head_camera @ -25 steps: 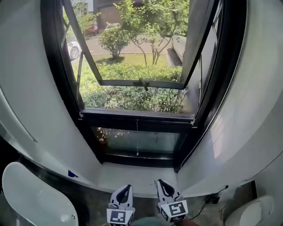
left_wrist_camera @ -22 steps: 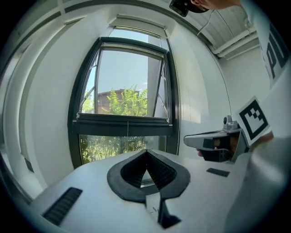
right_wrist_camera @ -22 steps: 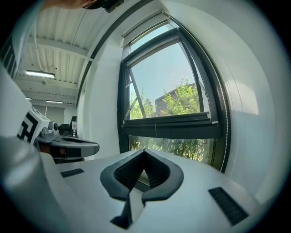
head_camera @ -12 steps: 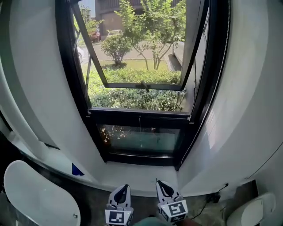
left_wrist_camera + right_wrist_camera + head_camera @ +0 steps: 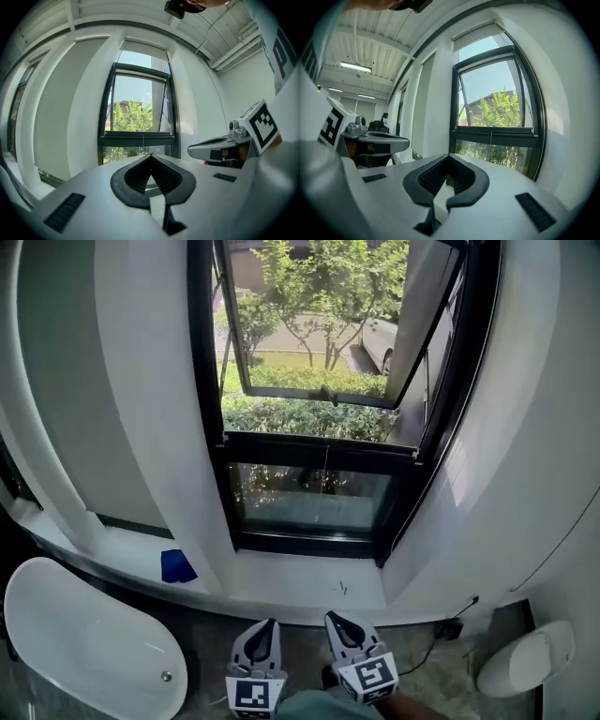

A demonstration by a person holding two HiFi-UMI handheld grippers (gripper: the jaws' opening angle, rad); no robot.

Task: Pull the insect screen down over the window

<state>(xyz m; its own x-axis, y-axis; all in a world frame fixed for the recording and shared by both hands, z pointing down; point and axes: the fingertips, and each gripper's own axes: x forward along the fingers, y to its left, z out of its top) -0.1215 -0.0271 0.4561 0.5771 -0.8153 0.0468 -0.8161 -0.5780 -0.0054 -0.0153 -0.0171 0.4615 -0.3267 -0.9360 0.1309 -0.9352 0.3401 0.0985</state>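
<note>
The black-framed window (image 5: 208, 418) stands ahead, its upper sash (image 5: 328, 397) tilted outward over green bushes. A thin pull cord (image 5: 325, 463) hangs at the middle of the crossbar; it also shows in the left gripper view (image 5: 143, 139) and the right gripper view (image 5: 491, 136). A white roller box (image 5: 143, 47) sits above the frame. No screen covers the opening. My left gripper (image 5: 263, 636) and right gripper (image 5: 339, 627) hover side by side at the bottom of the head view, well short of the window. Both are shut with nothing held, left (image 5: 150, 155) and right (image 5: 448, 156).
A white bathtub (image 5: 84, 645) lies at the lower left and a white toilet (image 5: 527, 664) at the lower right. A blue object (image 5: 176, 565) rests on the white sill (image 5: 281, 587). A dark cable (image 5: 452, 626) runs along the floor by the right wall.
In the head view the window has shifted right and up, and the blue object on the sill has come into sight. Both grippers stay shut, side by side at the bottom edge.
</note>
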